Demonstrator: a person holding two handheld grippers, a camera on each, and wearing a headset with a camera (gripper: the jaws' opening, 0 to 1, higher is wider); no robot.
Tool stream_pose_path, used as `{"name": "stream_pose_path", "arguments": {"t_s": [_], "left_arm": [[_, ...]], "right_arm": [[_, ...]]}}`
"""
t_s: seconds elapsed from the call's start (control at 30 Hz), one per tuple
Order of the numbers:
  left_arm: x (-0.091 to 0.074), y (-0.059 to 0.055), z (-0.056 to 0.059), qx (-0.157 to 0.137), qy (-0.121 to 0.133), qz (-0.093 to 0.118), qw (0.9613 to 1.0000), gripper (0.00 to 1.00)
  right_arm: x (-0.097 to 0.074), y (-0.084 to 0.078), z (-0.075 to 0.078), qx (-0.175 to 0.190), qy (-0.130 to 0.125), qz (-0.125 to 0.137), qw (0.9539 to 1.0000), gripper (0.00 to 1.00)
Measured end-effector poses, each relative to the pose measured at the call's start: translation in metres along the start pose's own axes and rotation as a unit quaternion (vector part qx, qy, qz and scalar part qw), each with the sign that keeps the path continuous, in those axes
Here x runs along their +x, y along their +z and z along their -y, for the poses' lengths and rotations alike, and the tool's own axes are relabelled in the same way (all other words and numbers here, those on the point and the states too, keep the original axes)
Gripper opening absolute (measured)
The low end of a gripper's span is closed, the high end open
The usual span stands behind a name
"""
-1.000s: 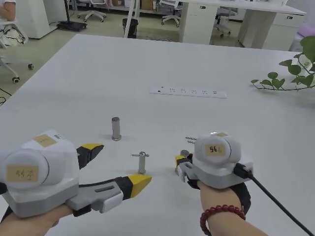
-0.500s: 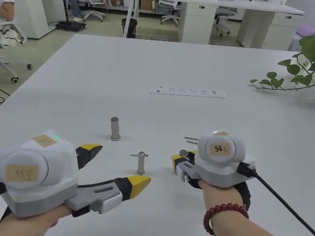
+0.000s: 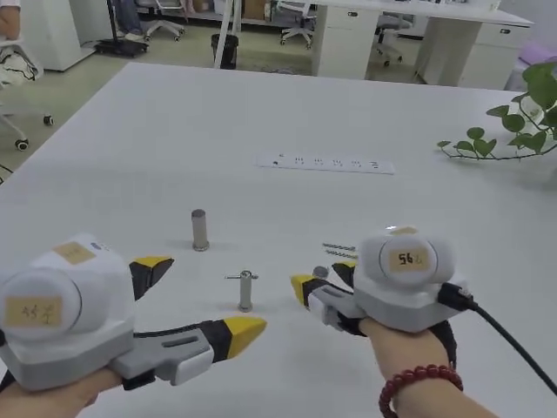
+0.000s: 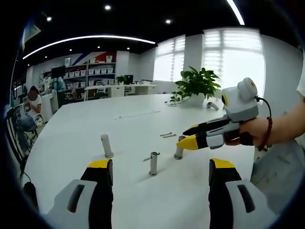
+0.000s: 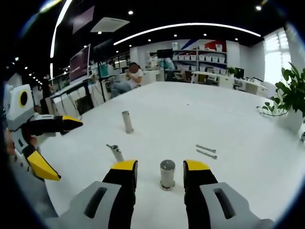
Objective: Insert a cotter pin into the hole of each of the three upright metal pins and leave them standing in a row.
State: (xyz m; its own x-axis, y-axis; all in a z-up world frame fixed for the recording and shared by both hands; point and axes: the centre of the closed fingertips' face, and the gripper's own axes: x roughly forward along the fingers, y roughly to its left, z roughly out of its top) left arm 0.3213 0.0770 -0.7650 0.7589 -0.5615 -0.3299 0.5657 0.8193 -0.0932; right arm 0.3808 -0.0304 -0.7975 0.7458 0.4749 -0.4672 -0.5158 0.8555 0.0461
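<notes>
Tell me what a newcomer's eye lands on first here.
First, the yellow-tipped grippers: the left gripper hangs open at the lower left of the head view, and the right gripper, jaws open, straddles the nearest metal pin. Then the middle pin, with a cotter pin through its top, and two loose cotter pins lying beyond.

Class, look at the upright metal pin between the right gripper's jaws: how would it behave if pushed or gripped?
The metal pin between the open right gripper's jaws stands tall on a narrow base, so a side push probably tips it. Being round, it would likely roll on the smooth table. Shiny metal: probably stiff, heavy for its size, perhaps slippery.
</notes>
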Motion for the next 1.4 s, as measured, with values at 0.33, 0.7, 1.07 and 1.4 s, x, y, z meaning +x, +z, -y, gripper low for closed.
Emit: {"name": "stream_pose_path", "arguments": {"t_s": [0.33,0.7,1.07,1.4], "left_arm": [[0.000,0.001,0.001,-0.005,-0.003,0.005,1.0000,0.87],[0.001,0.001,0.002,-0.005,-0.006,0.004,1.0000,0.89],[0.002,0.001,0.003,-0.001,-0.003,0.004,1.0000,0.86],[0.004,-0.001,0.000,-0.003,-0.001,0.004,1.0000,0.82]], "right_arm": [[-0.011,0.006,0.008,-0.012,0.047,-0.011,0.9987,0.43],[-0.020,0.012,0.027,-0.015,0.064,-0.013,0.9978,0.42],[-0.018,0.010,0.059,-0.024,0.061,-0.022,0.9976,0.33],[-0.001,-0.001,0.081,-0.065,0.071,-0.044,0.9944,0.24]]}}
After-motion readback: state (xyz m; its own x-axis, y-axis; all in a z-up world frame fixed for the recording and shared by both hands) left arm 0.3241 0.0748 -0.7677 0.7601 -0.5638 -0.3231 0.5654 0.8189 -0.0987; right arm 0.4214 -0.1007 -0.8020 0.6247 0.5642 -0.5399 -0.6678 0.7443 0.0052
